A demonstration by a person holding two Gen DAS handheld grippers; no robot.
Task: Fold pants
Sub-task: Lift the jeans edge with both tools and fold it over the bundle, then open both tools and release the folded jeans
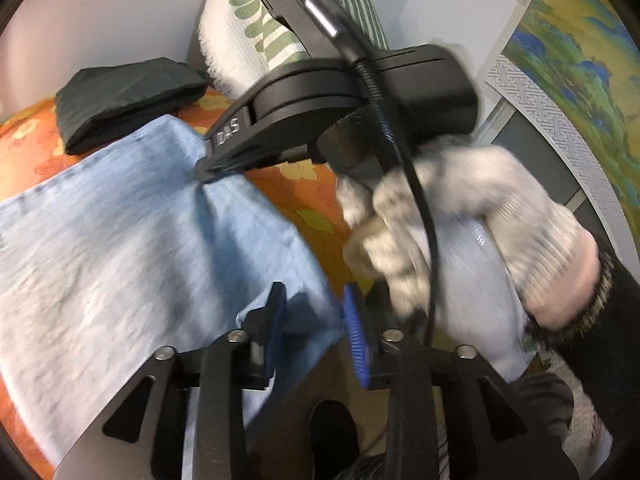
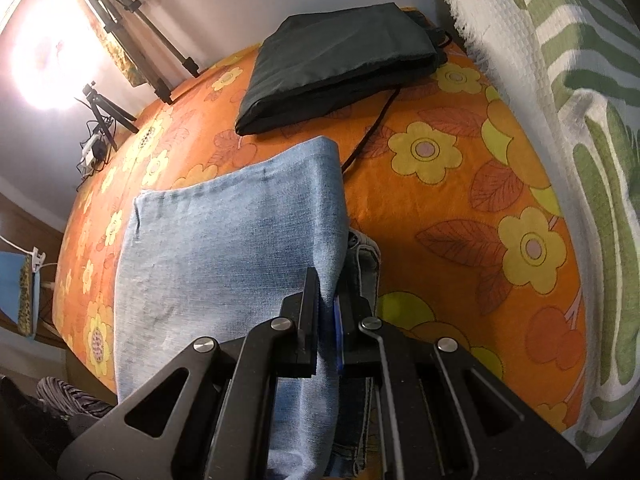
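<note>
Light blue denim pants (image 1: 120, 240) lie spread on the orange flowered bedspread (image 1: 304, 196); they also show in the right wrist view (image 2: 224, 248). My left gripper (image 1: 316, 328) has its blue pads apart with a fold of the denim edge between them. My right gripper (image 2: 326, 304) is shut on the pants' right edge; it also shows in the left wrist view (image 1: 208, 170), held by a gloved hand (image 1: 460, 220), pinching the far corner of the denim.
A folded dark garment (image 2: 340, 64) lies at the far side of the bed, with a black cable (image 2: 372, 128) beside it. A white and green patterned blanket (image 2: 560, 120) is along the right. Tripods (image 2: 132, 20) stand beyond the bed.
</note>
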